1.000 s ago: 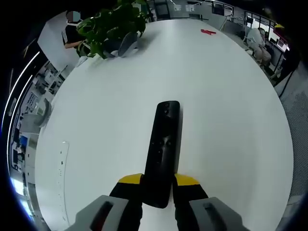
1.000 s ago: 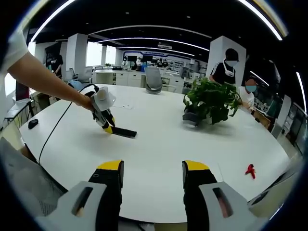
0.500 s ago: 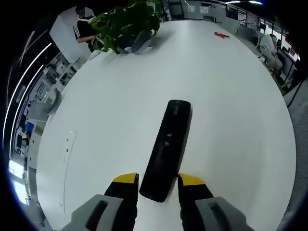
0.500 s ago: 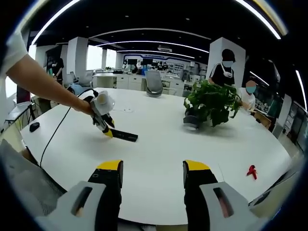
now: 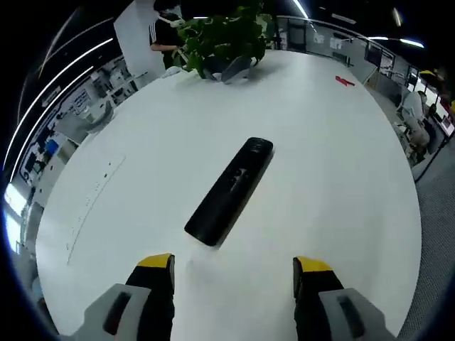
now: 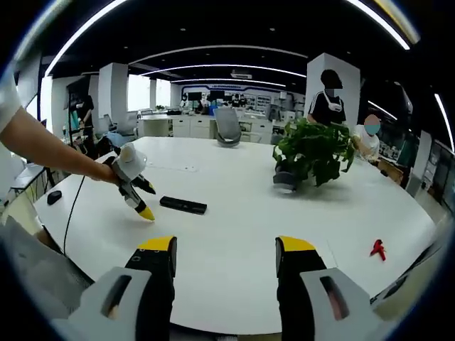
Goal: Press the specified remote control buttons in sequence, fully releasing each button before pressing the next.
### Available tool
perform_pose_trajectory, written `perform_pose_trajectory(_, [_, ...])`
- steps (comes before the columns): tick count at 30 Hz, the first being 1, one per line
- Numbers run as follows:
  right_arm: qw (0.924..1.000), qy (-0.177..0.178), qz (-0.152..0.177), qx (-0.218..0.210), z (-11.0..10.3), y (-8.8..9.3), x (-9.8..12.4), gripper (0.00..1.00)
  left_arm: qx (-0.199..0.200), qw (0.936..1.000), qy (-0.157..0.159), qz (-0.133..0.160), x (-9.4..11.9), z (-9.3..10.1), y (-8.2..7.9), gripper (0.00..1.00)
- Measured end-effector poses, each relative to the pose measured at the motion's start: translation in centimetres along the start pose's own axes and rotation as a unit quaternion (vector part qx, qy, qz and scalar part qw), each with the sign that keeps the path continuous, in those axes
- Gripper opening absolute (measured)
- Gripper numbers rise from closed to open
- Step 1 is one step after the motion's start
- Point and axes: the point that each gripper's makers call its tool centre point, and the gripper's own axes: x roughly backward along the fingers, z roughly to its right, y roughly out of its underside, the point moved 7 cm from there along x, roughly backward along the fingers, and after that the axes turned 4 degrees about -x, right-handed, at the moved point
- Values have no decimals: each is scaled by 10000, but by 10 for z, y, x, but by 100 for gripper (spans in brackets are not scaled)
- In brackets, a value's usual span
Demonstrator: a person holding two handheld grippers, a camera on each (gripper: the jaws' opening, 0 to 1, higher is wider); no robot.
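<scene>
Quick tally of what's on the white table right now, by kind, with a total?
Remote: 1
Potted plant: 1
Small red object: 1
Total: 3

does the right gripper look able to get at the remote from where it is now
Probably yes: the right gripper is open, with bare white table between it and the remote; the left gripper sits just beside the remote, apart from it.
</scene>
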Motion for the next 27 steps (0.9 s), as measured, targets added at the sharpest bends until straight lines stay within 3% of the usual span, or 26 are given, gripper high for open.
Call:
perform_pose_trajectory(7, [9999, -132, 76, -4, -5, -2, 0, 64, 624, 9958, -254, 620, 38, 16, 11, 79])
perform_pose_trajectory(13, [9996, -222, 154, -39, -7, -4, 1, 69, 781, 9919, -315, 955, 66, 32, 15, 84])
perform_pose_trajectory(18, [9994, -279, 190, -110, -7, -5, 0, 75, 1077, 9828, -379, 1449, 96, 51, 11, 87])
perform_pose_trajectory(27, [9986, -389, 337, -117, -9, -8, 2, 81, 1213, 9737, -573, 1843, 142, 86, 10, 88])
